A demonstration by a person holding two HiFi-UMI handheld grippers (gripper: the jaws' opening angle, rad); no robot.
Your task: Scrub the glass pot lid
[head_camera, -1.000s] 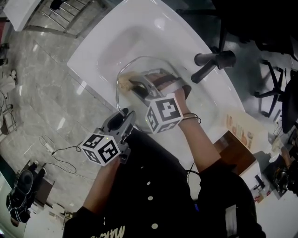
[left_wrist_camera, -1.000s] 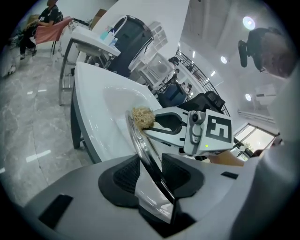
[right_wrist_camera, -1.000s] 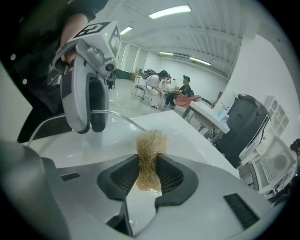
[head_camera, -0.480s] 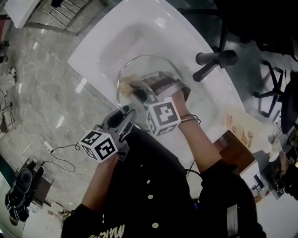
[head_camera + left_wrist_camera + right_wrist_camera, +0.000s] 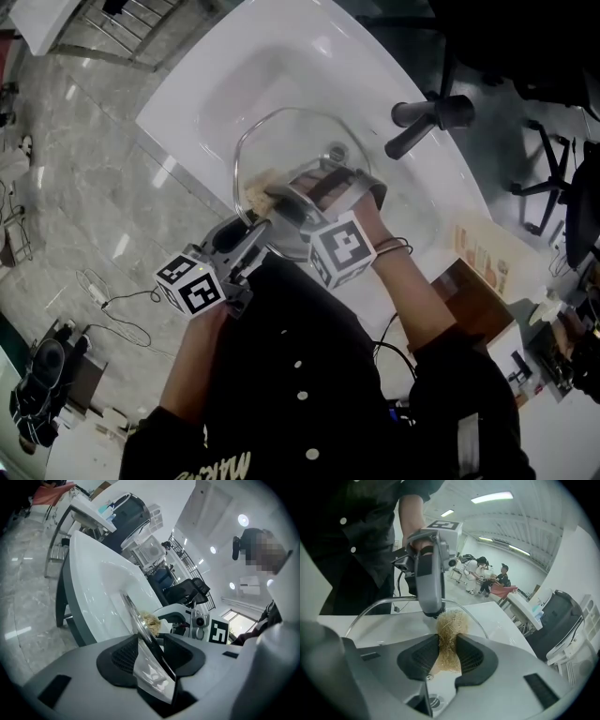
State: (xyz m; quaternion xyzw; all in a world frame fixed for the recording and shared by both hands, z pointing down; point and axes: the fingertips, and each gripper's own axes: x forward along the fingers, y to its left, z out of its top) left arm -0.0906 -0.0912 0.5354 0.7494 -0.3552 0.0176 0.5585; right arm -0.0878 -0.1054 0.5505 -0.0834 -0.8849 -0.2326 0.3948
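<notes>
Two grippers meet over a white sink (image 5: pixel 178 112) set in a room with a pale marble floor (image 5: pixel 75 187), where a thin cable (image 5: pixel 112 302) lies loose at the far left. The left gripper (image 5: pixel 253 228) comes in from the near-left side. The rim of the glass pot lid (image 5: pixel 281 141) runs between its jaws, which are opening, and the pads stand off the thin glass rather than pinching it. The lid spans most of the basin.

The right gripper (image 5: pixel 278 193) lies across the lid from the near side, and its body hides the middle and near part of the glass from above. Its jaws are clamped tight on a tan fibrous scrubber (image 5: pixel 451 625), whose tuft sits against the lid right at the left gripper's tips.

Right of that, a dark faucet (image 5: pixel 427 120) points in over the basin, just beside the lid's far rim. Beyond the sink's right edge are a brown box (image 5: pixel 478 286) and a black office chair (image 5: pixel 553 159).
</notes>
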